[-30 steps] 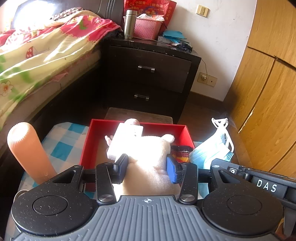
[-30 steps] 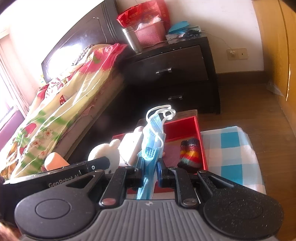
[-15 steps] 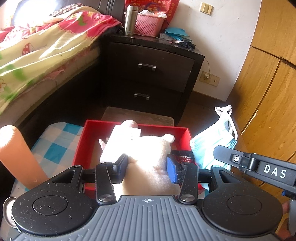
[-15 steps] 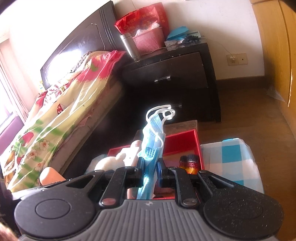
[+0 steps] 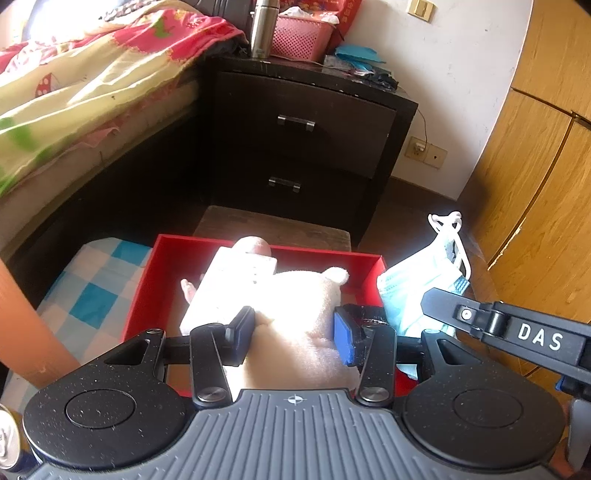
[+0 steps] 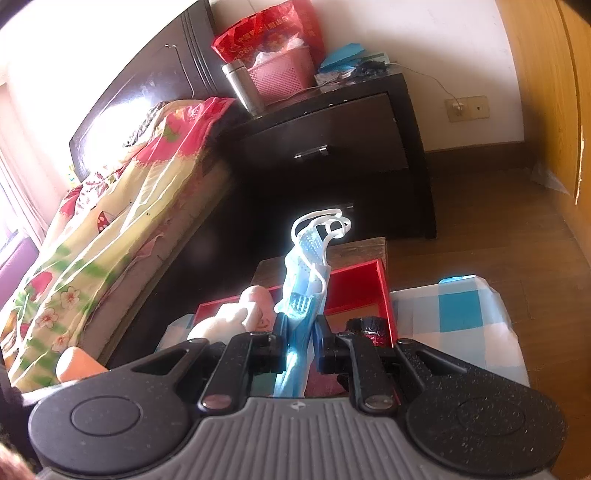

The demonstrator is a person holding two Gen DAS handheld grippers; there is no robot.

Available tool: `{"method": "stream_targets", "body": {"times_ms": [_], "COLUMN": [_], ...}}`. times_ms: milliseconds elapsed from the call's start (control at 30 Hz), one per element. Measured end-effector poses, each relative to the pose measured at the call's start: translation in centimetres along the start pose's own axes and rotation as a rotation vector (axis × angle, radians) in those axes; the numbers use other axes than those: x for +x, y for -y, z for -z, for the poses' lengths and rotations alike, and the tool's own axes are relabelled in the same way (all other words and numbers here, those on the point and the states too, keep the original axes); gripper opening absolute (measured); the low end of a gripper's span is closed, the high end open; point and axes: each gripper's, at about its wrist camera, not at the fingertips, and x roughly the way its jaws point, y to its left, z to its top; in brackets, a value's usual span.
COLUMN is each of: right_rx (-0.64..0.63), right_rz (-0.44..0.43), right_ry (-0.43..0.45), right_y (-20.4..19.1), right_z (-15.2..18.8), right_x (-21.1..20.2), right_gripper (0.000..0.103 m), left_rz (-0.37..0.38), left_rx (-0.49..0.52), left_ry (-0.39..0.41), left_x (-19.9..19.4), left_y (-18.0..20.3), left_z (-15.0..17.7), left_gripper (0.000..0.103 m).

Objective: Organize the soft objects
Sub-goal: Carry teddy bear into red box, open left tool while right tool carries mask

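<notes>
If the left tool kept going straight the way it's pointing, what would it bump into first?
The left tool already grips a white plush toy. Pointing down and forward, it would probably press the toy into the red box, against the white packet there, though depth is unclear.

A cream-white plush toy (image 5: pixel 295 317) is glowing pale in sunlight above a bright red box (image 5: pixel 147 280). A light blue face mask (image 6: pixel 303 295) with white ear loops is showing dotted embossing at its edges. A blue-and-white checked cloth (image 6: pixel 458 317) is lying under the box. The bed cover (image 5: pixel 74 74) is showing yellow, pink and green floral print. The nightstand (image 5: pixel 314 122) is looking near-black, a pink basket (image 5: pixel 303 35) sitting on top. An orange cylinder (image 5: pixel 26 332) is standing at the left.
</notes>
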Motion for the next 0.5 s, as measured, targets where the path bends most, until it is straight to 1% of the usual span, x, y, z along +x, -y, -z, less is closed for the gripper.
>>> {"method": "stream_targets", "body": {"times_ms": [133, 333, 500], "right_rx": [0.013, -0.007, 0.003], "right_rz": [0.001, 0.052, 0.071], "right_ry": [0.001, 0.010, -0.018], "right_y": [0.5, 1.2, 2.1], "right_z": [-0.1, 0.0, 0.4], "right_x": [1.0, 2.9, 5.0], "right_gripper": [0.000, 0.000, 0.000], "left_rz": [0.001, -0.008, -0.005], "left_rx": [0.003, 0.021, 0.043], "left_ry": [0.012, 0.046, 0.069], "left_x": [0.6, 1.7, 2.4], "left_y": [0.1, 0.5, 1.3], "left_z": [-0.5, -1.1, -1.8], "left_gripper": [0.047, 0.048, 0.047]}}
